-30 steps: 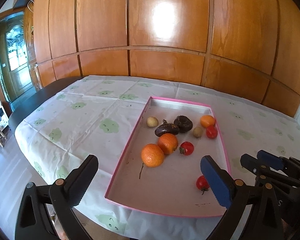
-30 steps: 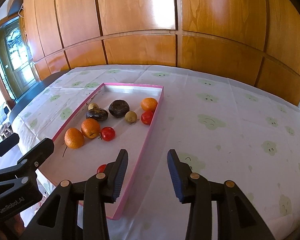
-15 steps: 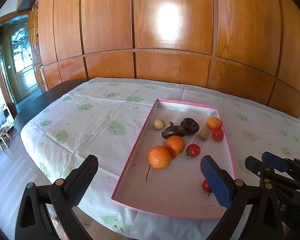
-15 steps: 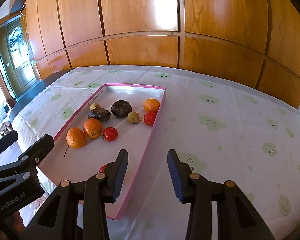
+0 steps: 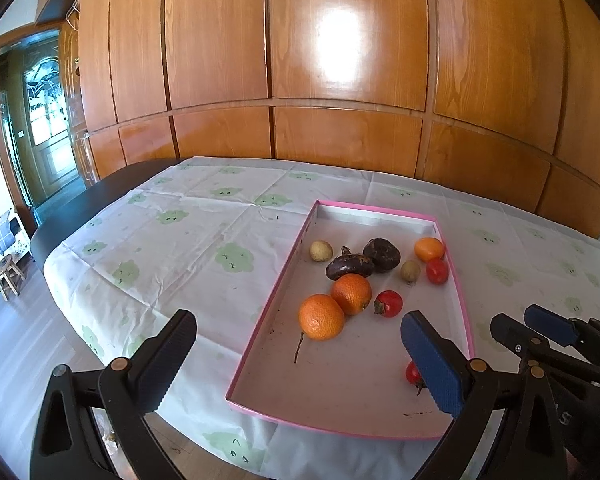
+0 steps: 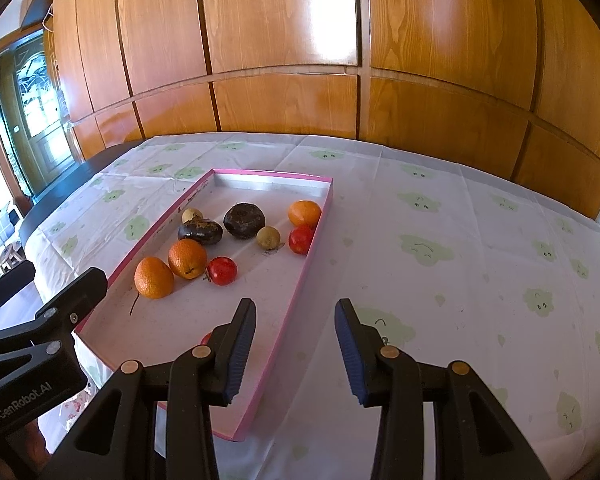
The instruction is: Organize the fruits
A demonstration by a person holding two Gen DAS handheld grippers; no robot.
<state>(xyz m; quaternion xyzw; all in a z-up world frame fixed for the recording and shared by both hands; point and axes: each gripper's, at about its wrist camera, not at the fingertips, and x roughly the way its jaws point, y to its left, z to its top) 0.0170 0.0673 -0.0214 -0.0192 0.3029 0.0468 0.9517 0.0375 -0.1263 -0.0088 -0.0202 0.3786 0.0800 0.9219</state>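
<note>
A pink-rimmed tray (image 5: 272, 288) (image 6: 304, 276) holds several fruits: two oranges (image 5: 321, 317) (image 6: 154, 277), a small orange (image 5: 429, 249) (image 6: 304, 213), red tomatoes (image 5: 389, 303) (image 6: 222, 270), two dark fruits (image 5: 381, 254) (image 6: 244, 220) and two small yellowish fruits (image 5: 321, 251) (image 6: 268, 237). One tomato (image 5: 413, 373) lies near the tray's front, half hidden by a finger. My left gripper (image 5: 296, 356) is open and empty over the tray's front left edge. My right gripper (image 6: 296, 344) is open and empty above the tray's right rim.
The table wears a white cloth with green cloud prints (image 5: 204, 240) (image 6: 460, 264). Wood-panelled wall (image 5: 340, 80) stands behind. A doorway (image 5: 40, 120) and a small stool (image 5: 8, 276) lie left, beyond the table's dark edge.
Both grippers have drawn back and risen slightly; the tray and fruits sit a little farther and lower in view. Jaws stay open. No fruit has moved.
</note>
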